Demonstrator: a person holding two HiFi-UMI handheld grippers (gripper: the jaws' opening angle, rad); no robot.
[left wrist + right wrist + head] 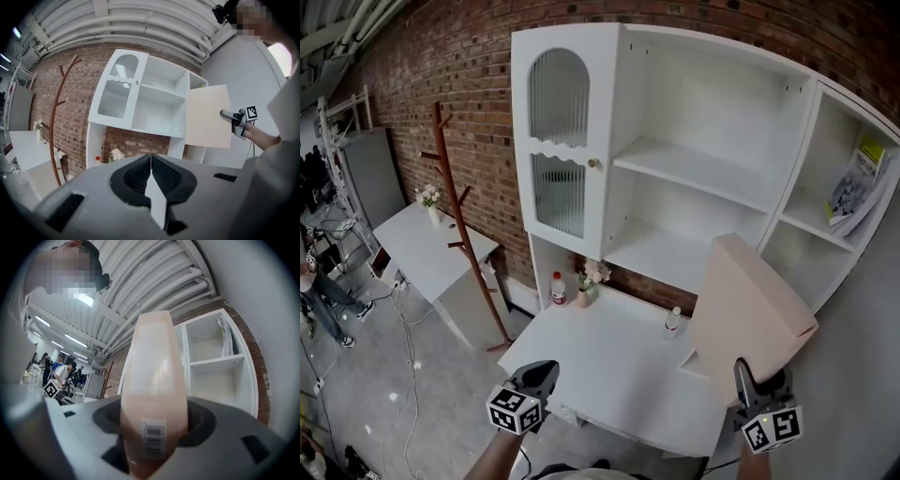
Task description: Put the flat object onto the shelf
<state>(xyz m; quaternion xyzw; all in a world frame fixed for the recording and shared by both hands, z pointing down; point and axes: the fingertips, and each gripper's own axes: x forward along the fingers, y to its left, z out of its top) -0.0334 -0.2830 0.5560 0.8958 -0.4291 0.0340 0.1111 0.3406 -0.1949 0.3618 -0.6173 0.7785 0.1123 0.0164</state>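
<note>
Red brick wall (441,66) behind. A tall brown wooden coat stand (455,216) rises beside a low white side table (441,258) bearing a small vase of pale flowers (429,199). On a white desktop (600,366) stand a red-capped white bottle (558,289), a little flower pot (587,284) and a small clear bottle (673,322). A yellow-green booklet (861,178) leans far right.

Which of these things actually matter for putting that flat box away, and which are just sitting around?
Part of the job:
- flat box, clamped in the right tongs
- white shelf unit it is meant for

Just lying about:
- coat stand
- red-capped bottle, flower vase and small bottle on the desk
- booklet in the side compartment
</note>
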